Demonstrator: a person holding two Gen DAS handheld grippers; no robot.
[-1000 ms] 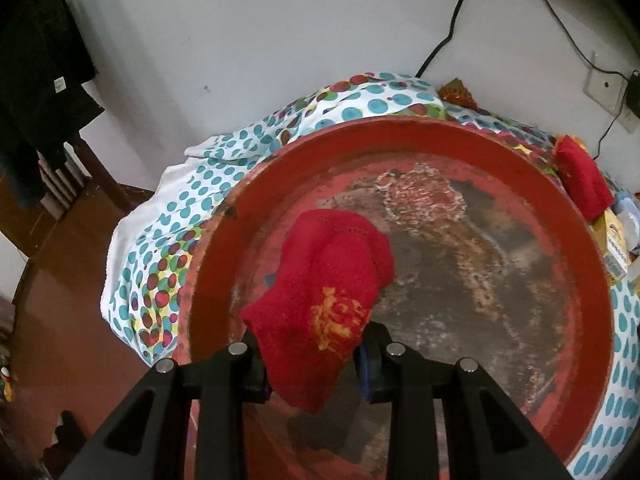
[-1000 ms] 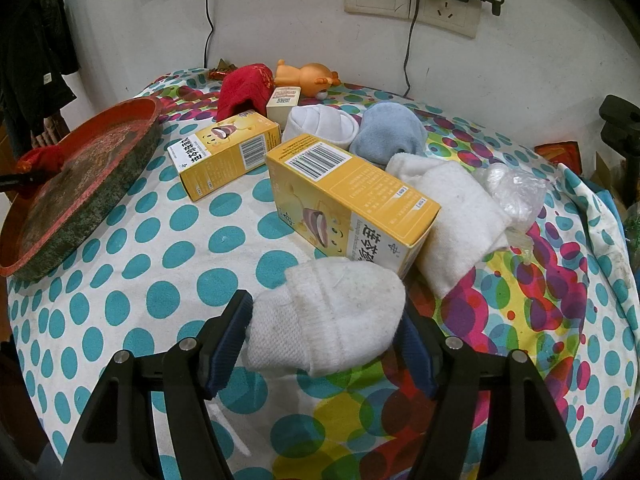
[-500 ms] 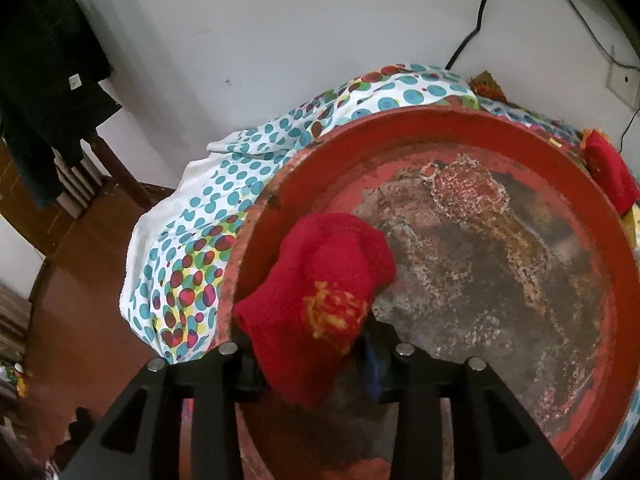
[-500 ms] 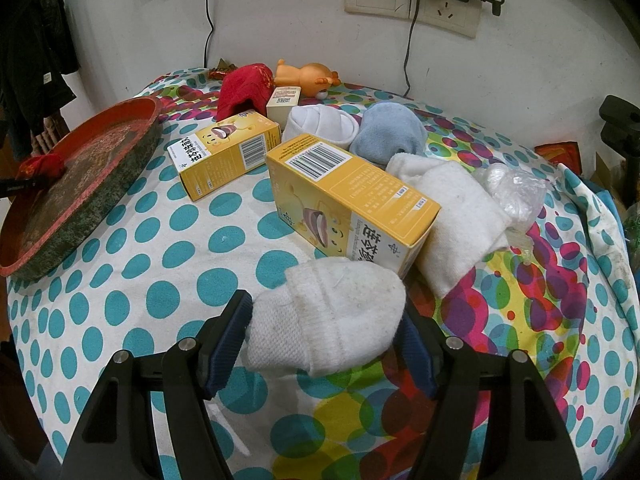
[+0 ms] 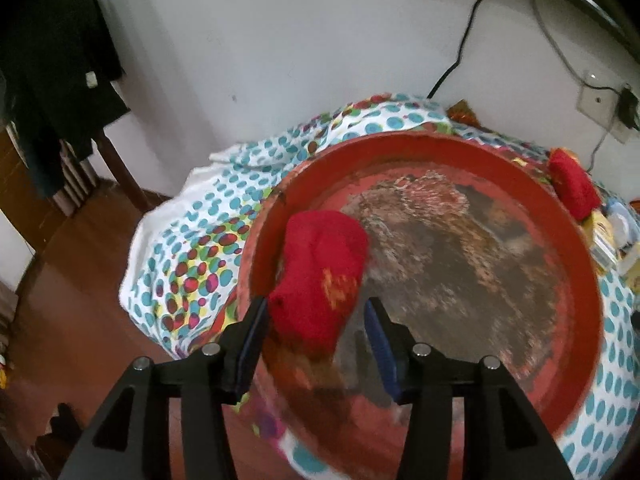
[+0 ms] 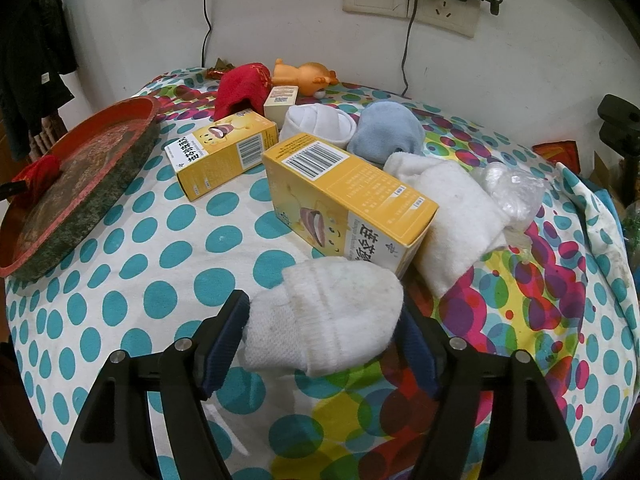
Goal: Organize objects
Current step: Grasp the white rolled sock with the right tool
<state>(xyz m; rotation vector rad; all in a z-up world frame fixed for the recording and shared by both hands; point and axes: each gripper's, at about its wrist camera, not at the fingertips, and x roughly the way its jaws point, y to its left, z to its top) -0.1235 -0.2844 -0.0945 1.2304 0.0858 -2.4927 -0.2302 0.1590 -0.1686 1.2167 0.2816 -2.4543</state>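
Right wrist view: a bed [image 6: 132, 264] under a dotted sheet carries the round red tray [image 6: 100, 184] at its left edge, two yellow boxes [image 6: 344, 196], a folded white cloth [image 6: 452, 220], a blue sock [image 6: 388, 132] and a red sock [image 6: 240, 88] near the wall. The right tongs [image 6: 322, 330] hold a rolled white sock [image 6: 324, 320], both blue pads against its sides, just in front of the nearer box. Left wrist view: the left tongs [image 5: 318, 326] stand apart, having just been opening; a red sock with yellow print [image 5: 320, 276] lies between them on the tray's near-left rim, the right pad clear of it, the left pad just beside it.
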